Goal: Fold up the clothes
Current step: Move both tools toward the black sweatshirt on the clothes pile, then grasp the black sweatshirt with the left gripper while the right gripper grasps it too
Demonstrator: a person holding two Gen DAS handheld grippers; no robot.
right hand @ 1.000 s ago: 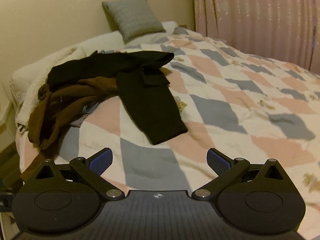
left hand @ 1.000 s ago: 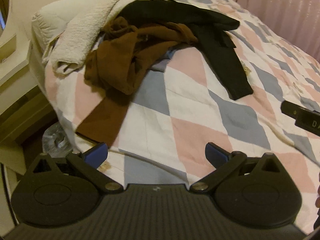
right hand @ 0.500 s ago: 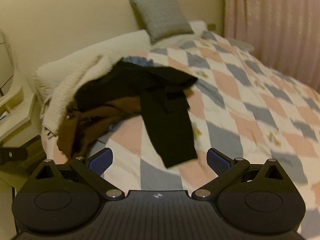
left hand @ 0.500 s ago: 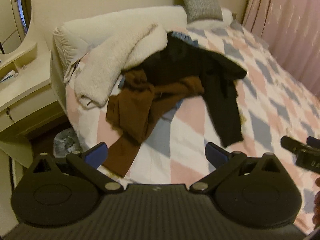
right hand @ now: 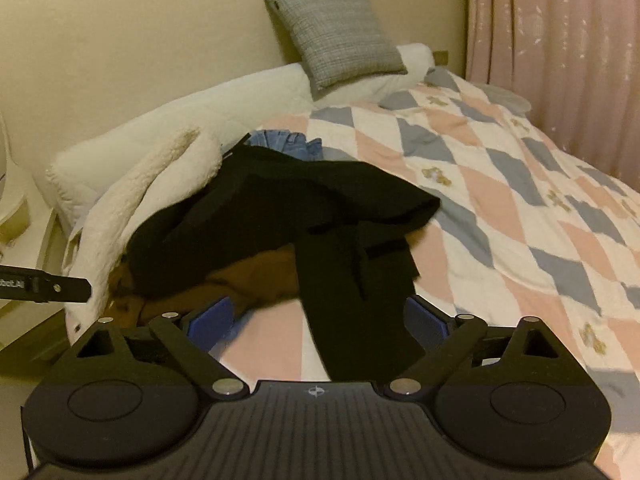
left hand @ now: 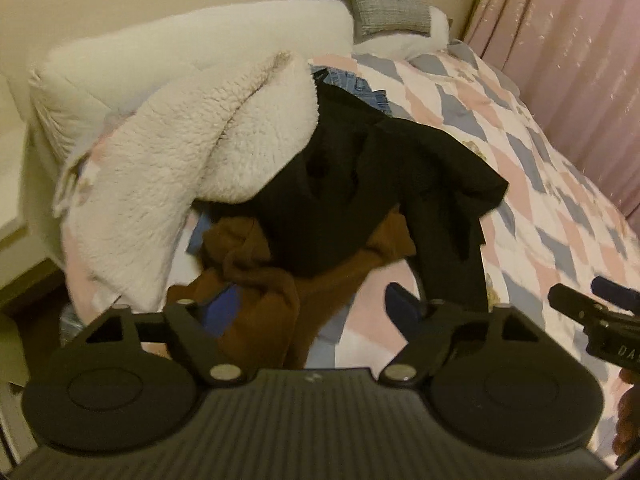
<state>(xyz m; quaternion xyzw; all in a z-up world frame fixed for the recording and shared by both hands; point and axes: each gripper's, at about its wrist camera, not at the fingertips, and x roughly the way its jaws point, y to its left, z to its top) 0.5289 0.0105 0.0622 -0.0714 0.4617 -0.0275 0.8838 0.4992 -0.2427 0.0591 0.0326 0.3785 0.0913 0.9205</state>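
- The left gripper (left hand: 310, 310) has moved in on the clothes heap since a second ago; the brown garment (left hand: 276, 300) that lay well ahead then now fills the gap between its blue fingers (left hand: 402, 306), which are spread wide and hold nothing.
- The right gripper (right hand: 318, 318) has also closed in: the black garment (right hand: 288, 216) hangs its long leg down between the spread fingers (right hand: 210, 320), untouched by them.
- The heap sits on the checked quilt (right hand: 520, 200) of the bed, at its left side, the black piece lying over the brown one.
- A blue denim item (right hand: 288, 142) peeks out behind the black garment.
- A cream fleece blanket (left hand: 200, 168) leans against the heap on the left.
- A grey cushion (right hand: 340, 32) stands against the wall at the bed's head.
- The pink curtain (right hand: 560, 40) hangs at the right.
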